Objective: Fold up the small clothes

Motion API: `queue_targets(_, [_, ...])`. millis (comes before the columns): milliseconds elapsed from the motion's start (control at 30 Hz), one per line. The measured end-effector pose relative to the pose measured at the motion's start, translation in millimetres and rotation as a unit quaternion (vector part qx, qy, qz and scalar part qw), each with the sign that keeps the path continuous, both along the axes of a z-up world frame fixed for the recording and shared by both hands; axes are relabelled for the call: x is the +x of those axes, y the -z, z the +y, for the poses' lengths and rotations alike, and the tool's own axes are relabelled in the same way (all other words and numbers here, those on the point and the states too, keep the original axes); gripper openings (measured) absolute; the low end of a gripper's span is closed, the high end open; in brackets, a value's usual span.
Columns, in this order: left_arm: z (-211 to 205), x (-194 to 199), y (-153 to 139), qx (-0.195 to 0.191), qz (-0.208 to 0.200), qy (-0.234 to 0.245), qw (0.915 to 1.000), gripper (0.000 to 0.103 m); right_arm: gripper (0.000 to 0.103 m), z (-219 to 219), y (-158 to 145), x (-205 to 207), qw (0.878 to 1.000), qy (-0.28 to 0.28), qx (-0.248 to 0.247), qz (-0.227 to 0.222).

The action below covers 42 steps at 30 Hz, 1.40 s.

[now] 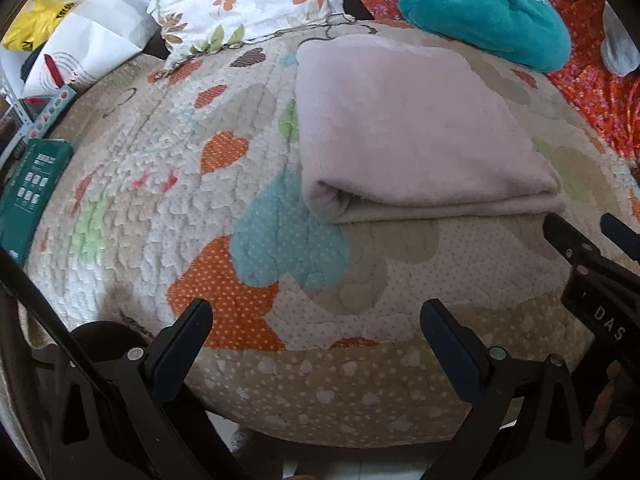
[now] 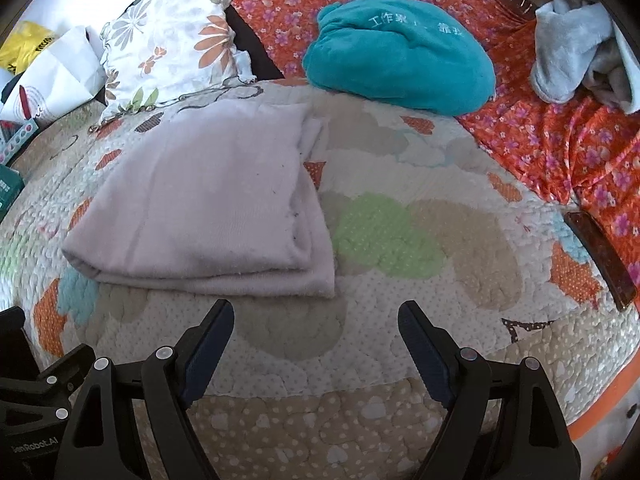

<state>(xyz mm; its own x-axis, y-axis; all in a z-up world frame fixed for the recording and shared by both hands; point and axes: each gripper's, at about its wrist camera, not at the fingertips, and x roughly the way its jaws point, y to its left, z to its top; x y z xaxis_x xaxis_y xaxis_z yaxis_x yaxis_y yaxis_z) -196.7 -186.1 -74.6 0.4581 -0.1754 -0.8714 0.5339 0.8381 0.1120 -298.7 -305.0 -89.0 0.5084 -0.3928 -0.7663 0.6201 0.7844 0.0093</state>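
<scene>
Both the left hand-held gripper (image 1: 316, 320) and the right hand-held gripper (image 2: 316, 322) hover side by side, jaws spread wide and holding nothing.

We read white embroidered Chinese characters on the teal plush bundle (image 2: 400, 54): "工作" comes out plainly, the characters after it are too blurred for us. Left of that bundle, past the floral pillow (image 2: 172, 40), we see black lettering on a yellow bag (image 2: 28, 46), not legible. In the left wrist view the right tongs (image 1: 592, 232) carry white letters "DAS" on their body. In the right wrist view the left tongs' body (image 2: 28, 420), at the lower left corner, reads "...enRobot.AI", the start cut off.
</scene>
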Motion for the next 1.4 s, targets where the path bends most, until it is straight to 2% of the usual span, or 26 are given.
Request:
queue_targets(100, [1,0,0,0.008,-0.005,-0.003,0.9999,0.103,0.088,1,1,2,1.0,-0.001,-0.001,0.004])
queue_targets(733, [6,4,-1,-0.024,0.033,-0.004,0.9992,0.103,0.088,11,-1,4,1.0,-0.012,-0.025,0.006])
queue_targets(1400, [3,5,7,-0.031,0.059,0.002,0.9978,0.103,0.088,16,-1,6,0.999,-0.016,-0.031,0.007])
